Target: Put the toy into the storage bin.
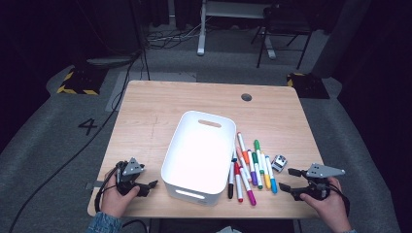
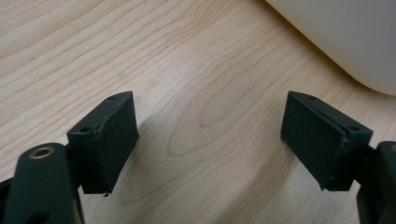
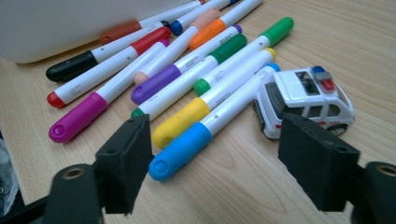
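**Markers piled beside the white bin, both grippers parked at the near edge**

A white bin (image 1: 199, 155) is seen in the middle of the worktop (image 1: 160, 102), and everything else is placed relative to it. A loose pile of markers (image 1: 250, 167) is laid out just to the right of the bin, the nearest ones touching or almost touching its right wall. Black, red, magenta, purple, green, yellow and blue caps can be picked out in the right gripper view, with the blue-capped marker (image 3: 205, 130) lying closest to the camera. A small toy police van (image 3: 306, 100) is parked right against the far side of the pile from the bin, beside that blue marker.

The right gripper (image 1: 291, 180) is held low to the right of the bin, past the markers, pointed back at them. Its jaws are spread wide with nothing between them, and the blue cap is seen just ahead of the gap.

The left gripper (image 1: 149, 187) is held just left of the bin's near corner, near the front edge. Its jaws are also spread wide and nothing is gripped; bare wood is seen between them, with the bin's rounded wall (image 2: 345, 37) off to the side.
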`<state>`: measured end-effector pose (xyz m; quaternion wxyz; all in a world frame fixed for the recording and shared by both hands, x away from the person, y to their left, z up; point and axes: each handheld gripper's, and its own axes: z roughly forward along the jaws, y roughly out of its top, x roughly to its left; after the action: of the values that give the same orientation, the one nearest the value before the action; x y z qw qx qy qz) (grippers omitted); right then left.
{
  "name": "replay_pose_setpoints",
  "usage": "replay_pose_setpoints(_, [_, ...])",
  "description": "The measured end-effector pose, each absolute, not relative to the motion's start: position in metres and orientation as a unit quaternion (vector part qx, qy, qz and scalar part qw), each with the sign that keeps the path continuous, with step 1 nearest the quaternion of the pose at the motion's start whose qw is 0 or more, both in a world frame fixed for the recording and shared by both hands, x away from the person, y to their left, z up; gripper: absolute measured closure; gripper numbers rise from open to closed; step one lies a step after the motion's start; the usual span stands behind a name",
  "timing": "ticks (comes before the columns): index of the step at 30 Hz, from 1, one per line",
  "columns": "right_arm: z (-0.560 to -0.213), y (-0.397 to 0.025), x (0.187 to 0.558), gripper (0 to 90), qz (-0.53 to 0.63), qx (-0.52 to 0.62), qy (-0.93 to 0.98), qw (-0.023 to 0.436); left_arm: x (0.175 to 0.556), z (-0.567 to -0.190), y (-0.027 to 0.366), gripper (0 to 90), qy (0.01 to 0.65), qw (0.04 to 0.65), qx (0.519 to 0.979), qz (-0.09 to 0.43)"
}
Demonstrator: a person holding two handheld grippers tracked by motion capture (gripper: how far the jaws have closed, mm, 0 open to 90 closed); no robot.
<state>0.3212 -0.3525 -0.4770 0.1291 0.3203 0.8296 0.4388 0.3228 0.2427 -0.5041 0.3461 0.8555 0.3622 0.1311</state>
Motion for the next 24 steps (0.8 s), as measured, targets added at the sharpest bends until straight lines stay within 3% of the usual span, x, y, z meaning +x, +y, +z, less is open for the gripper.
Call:
replay_pose_setpoints(3, [-0.474, -0.344, 0.320, 32.2, 0.425, 0.321, 0.836, 0.130, 0.323, -0.504, 0.242, 18.7, 0.365, 0.346, 0.854, 0.130])
replay_pose_setpoints(5, [-0.471, -0.338, 0.319, 42.0, 0.413, 0.320, 0.844, 0.125, 0.323, -0.504, 0.242, 18.7, 0.366, 0.346, 0.854, 0.130])
replay_pose_setpoints(12, [-0.476, -0.324, 0.325, 59.7, 0.393, 0.354, 0.840, 0.121, 0.323, -0.505, 0.241, 18.7, 0.367, 0.347, 0.853, 0.132])
replay_pose_setpoints(24, [-0.486, -0.317, 0.334, 65.6, 0.377, 0.378, 0.835, 0.138, 0.325, -0.505, 0.239, 17.9, 0.371, 0.345, 0.852, 0.133])
